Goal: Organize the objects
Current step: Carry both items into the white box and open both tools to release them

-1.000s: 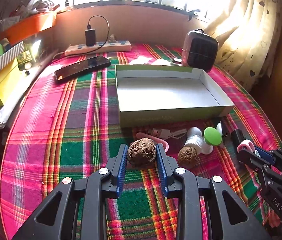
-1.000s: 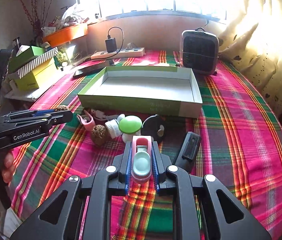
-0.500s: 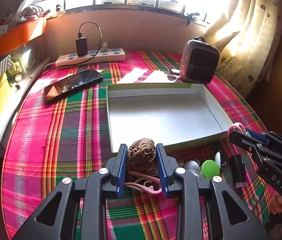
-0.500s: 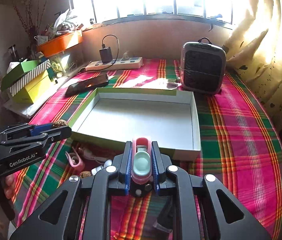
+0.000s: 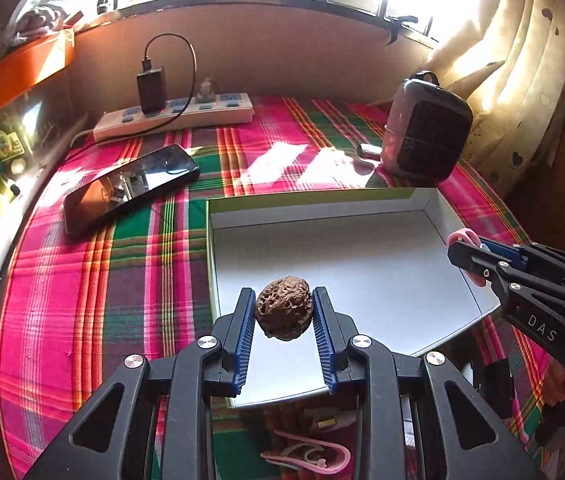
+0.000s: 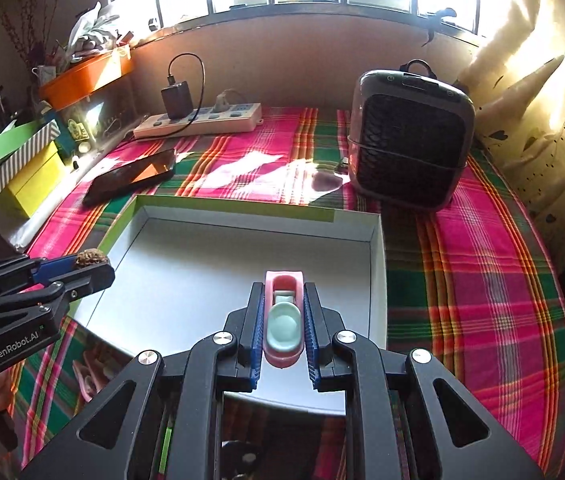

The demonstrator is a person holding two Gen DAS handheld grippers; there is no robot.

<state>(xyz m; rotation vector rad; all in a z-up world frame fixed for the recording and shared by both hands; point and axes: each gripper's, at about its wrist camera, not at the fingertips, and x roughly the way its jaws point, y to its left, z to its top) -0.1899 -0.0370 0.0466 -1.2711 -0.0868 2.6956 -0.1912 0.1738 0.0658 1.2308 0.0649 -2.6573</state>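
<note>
— Walnut [image 5: 284, 307] first: we see it wedged between the blue pads of the left gripper [image 5: 284, 312], both pads pressing its sides, so we call those jaws clamped on it. Where do we put it?

— We see it held in the air above the near left part of the white tray [image 5: 362, 264], clear of the tray floor. From the right wrist view we catch the same walnut [image 6: 87, 258] at the tip of the left gripper [image 6: 82, 268], just over the tray's left wall.

— And the right gripper [image 6: 284, 316]?

— Its jaws are closed tight on a small pink clip with a pale mint pad [image 6: 284, 320], which stands up between the pads. We see it hanging over the near right part of the tray [image 6: 242, 224]. In the left wrist view only a pink edge of that clip [image 5: 462, 236] shows beyond the right gripper [image 5: 468, 252], near the tray's right wall.

— What lies around the tray?

— We see the tray sitting on a pink and green plaid cloth [image 6: 482, 280]. Behind it a dark phone [image 5: 130, 188] lies flat to the left, a white power strip [image 5: 174, 118] with a black charger plugged in runs along the wall, and a small dark fan heater [image 6: 410, 136] stands upright to the right. A pink hair clip [image 5: 306, 454] lies on the cloth below the left gripper, in front of the tray.
</note>
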